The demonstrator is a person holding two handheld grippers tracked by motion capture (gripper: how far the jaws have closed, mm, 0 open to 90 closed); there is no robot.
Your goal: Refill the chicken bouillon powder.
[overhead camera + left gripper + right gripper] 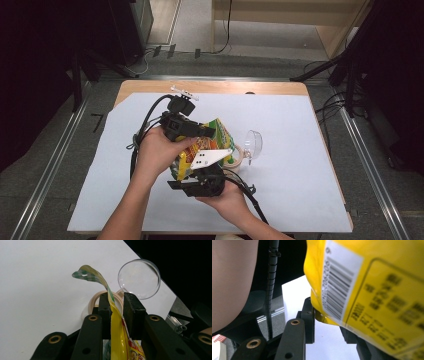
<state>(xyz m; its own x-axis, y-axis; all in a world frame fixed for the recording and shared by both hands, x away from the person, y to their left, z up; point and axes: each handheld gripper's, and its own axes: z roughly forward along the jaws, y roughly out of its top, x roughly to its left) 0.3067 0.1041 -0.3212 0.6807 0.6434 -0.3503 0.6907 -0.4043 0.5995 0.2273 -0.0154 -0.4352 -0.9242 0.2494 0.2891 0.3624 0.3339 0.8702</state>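
**Snack packet held between 2 grippers above the white mat**

A yellow snack packet (202, 150) is held up off the table, over the middle of the white mat (300, 165), between both grippers. In the high view the left gripper (200, 132) is seen at the packet's upper end, gripped by the person's left hand (157, 150), while the right gripper (200, 182) is met at the lower end, carried by the right hand (227, 197).

In the left gripper view the packet's thin top edge (112, 312) is seen standing between the 2 black jaws. It lies against the left-hand jaw, and a narrow gap is left to the other, so it cannot be told whether the edge is truly clamped. A green and white flap of the packet (87, 273) curls up beyond the jaw tips.

In the right gripper view the packet's back, with its barcode (337, 290), is seen close to the camera. Its lower corner sits between the jaws, but the far jaw is largely hidden by the packet, so the grip cannot be judged.

A clear round lid (252, 142) is found standing on edge on the mat just right of the packet, and a roll of tape (235, 156) lies flat beside it, partly covered by the packet.
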